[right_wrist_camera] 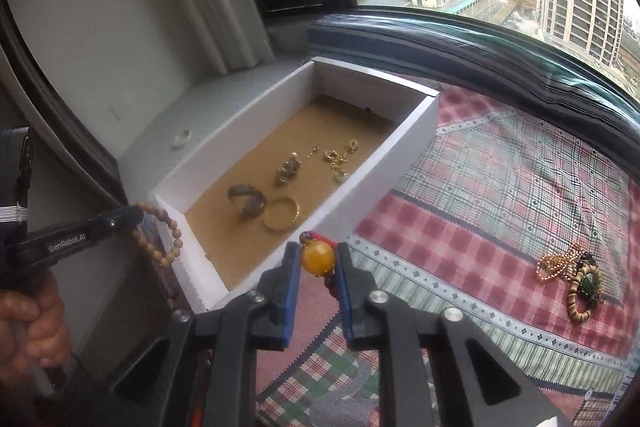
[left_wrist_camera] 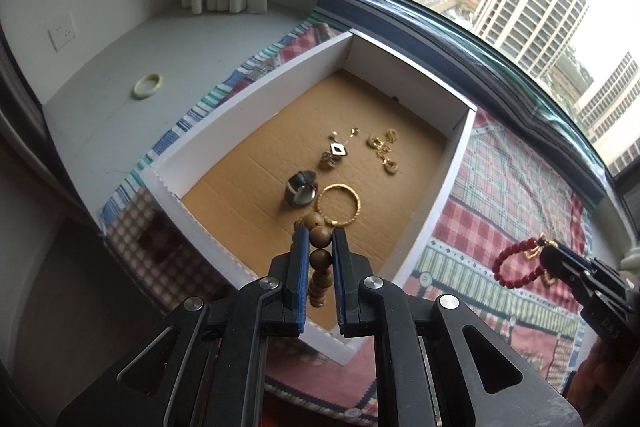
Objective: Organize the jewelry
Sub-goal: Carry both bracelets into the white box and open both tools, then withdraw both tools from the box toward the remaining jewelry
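A white box point(left_wrist_camera: 224, 115) point(right_wrist_camera: 248, 115) with a brown cardboard floor holds a gold bangle point(left_wrist_camera: 338, 205) point(right_wrist_camera: 281, 214), a dark watch point(left_wrist_camera: 301, 188) point(right_wrist_camera: 246, 201) and several small gold pieces point(left_wrist_camera: 382, 149) point(right_wrist_camera: 340, 159). My left gripper point(left_wrist_camera: 319, 239) point(right_wrist_camera: 132, 217) is shut on a brown wooden bead bracelet point(left_wrist_camera: 320, 259) point(right_wrist_camera: 162, 239), held over the box's near end. My right gripper point(right_wrist_camera: 318, 259) point(left_wrist_camera: 550, 255) is shut on a red bead bracelet point(left_wrist_camera: 514, 265) with an amber bead point(right_wrist_camera: 318, 258), held above the cloth beside the box.
A checked patchwork cloth point(right_wrist_camera: 500, 187) point(left_wrist_camera: 500, 187) covers the sill under the box. A gold chain and a green-stone bracelet point(right_wrist_camera: 576, 275) lie on it at the right. A pale jade bangle point(left_wrist_camera: 148, 85) point(right_wrist_camera: 182, 139) lies on the white ledge left of the box. The window frame point(right_wrist_camera: 480, 39) runs behind.
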`<state>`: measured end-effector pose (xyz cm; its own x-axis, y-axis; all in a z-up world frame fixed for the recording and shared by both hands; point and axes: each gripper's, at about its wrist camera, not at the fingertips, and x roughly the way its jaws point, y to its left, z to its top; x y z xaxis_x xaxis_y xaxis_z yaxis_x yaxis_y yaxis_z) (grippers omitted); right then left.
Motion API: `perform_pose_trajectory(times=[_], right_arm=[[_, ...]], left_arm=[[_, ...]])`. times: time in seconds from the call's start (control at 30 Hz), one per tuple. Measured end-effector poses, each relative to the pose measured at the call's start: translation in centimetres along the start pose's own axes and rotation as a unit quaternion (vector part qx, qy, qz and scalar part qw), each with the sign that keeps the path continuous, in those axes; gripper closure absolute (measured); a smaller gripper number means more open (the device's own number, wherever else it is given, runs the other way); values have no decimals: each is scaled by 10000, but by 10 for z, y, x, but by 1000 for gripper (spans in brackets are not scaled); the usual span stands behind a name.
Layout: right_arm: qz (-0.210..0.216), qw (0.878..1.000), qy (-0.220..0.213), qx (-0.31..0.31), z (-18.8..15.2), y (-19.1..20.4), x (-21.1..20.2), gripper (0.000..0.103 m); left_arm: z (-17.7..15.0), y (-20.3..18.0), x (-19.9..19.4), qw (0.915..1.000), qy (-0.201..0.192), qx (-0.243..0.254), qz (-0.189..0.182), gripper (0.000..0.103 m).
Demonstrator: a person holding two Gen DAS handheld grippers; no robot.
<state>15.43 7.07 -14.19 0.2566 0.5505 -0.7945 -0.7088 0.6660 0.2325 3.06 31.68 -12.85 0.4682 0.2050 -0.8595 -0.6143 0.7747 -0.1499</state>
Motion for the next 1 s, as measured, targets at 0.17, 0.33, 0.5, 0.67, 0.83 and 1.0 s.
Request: perform_pose_trajectory(times=[0.17,0.33,0.5,0.67,0.83,1.0], right_arm=[[317,9992,106,-227,14,38,32,85],[504,9979,325,-252,24,69,68,85],[616,9957,670,-143,26,87,106,85],[639,9934,944,-112,23,99,141,85],[716,9918,1055,-24,21,107,157,80],[626,9951,770,23,22,105,137,63]], left_arm=[[14,27,23,9998,66,-30,165,94],[20,38,46,9994,314,56,155,94],[20,49,68,9983,570,93,100,94],[17,57,87,9972,735,90,116,93],[16,67,101,9959,894,-93,35,67],[12,73,86,9975,675,-189,103,50]])
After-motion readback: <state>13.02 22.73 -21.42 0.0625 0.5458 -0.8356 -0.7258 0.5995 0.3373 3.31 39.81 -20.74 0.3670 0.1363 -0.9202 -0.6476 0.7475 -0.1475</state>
